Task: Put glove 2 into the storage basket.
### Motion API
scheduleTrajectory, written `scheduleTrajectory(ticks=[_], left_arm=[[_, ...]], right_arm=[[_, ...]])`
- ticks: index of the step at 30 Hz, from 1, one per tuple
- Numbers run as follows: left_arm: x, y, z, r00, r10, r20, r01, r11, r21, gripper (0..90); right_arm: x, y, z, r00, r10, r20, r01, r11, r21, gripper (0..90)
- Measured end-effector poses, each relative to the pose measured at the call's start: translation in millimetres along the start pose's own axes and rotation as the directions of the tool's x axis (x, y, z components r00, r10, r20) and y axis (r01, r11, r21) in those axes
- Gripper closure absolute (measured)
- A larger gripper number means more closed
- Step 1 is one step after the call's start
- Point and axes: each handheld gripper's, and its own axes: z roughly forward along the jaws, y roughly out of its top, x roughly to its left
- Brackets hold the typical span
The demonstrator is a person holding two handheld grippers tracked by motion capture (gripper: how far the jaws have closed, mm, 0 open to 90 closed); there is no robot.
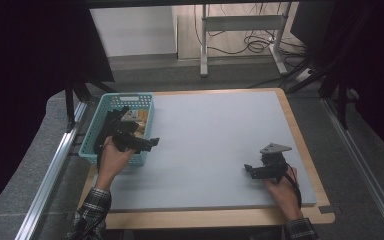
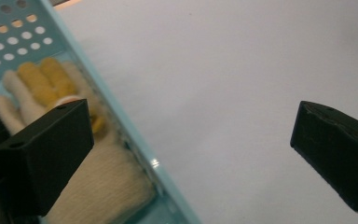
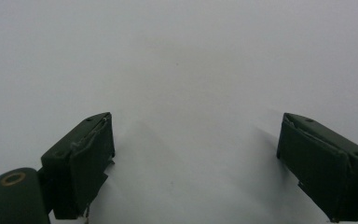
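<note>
1. The bench point(image 1: 307, 150) has a light wooden top, and a pale grey mat point(image 1: 215, 145) covers nearly all of it, leaving a wooden strip along the near and right edges
2. Beyond the bench lies grey carpet floor point(image 1: 145, 75), with a metal desk frame point(image 1: 240, 30) and loose cables point(image 1: 252, 45) farther back; dark curtains hang at both sides
3. A turquoise perforated plastic basket point(image 1: 92, 145) sits at the mat's left edge, directly under the left gripper point(image 1: 152, 142)
4. Inside the basket lies a cream knit work glove point(image 2: 107, 182) with yellow fingertips, just beside and below that gripper's left jaw in the left gripper view
5. The left gripper is spread wide, holding nothing, one jaw over the basket and the other over bare mat, straddling the basket wall
6. The right gripper point(image 1: 248, 169) rests low over the mat, well apart from the basket, jaws spread and empty, with plain mat between them in the right gripper view
</note>
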Motion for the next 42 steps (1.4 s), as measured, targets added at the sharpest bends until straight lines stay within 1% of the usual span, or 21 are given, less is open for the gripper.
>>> scheduleTrajectory(ticks=[7,14,19,23,26,35,42], left_arm=[[-12.9,0.1,7.4,0.9994,0.024,0.025,-0.024,0.9997,-0.004,0.0],[-24.3,-0.9,13.0,0.9981,0.037,0.048,-0.036,0.9993,-0.012,0.0],[-37.2,-1.2,16.4,0.9965,0.059,0.058,-0.058,0.9981,-0.019,0.0],[-48.1,-1.8,19.4,0.9939,0.082,0.074,-0.080,0.9964,-0.026,0.0],[-55.0,-2.4,22.1,0.9918,0.090,0.091,-0.087,0.9957,-0.032,0.0],[-72.2,-6.4,30.4,0.9852,0.098,0.140,-0.091,0.9943,-0.056,0.0],[-84.4,-14.1,44.6,0.9789,0.102,0.177,-0.092,0.9937,-0.063,0.0]], right_arm=[[0.1,0.0,0.0,1.0000,0.002,0.001,-0.002,1.000,-0.001,10.8],[0.2,0.0,0.0,1.0000,0.001,0.001,-0.001,1.000,-0.001,10.7],[0.2,0.0,0.0,1.0000,0.002,0.001,-0.002,1.000,-0.001,10.8],[0.1,-0.1,-0.1,1.0000,0.000,0.000,0.000,1.000,-0.001,10.8],[0.1,-0.1,-0.1,1.0000,0.002,0.001,-0.002,1.000,-0.001,10.8],[0.1,-0.1,-0.1,1.0000,0.001,0.000,-0.001,1.000,-0.001,10.7],[0.1,-0.1,-0.1,1.0000,0.000,0.001,0.000,1.000,-0.001,10.7]])
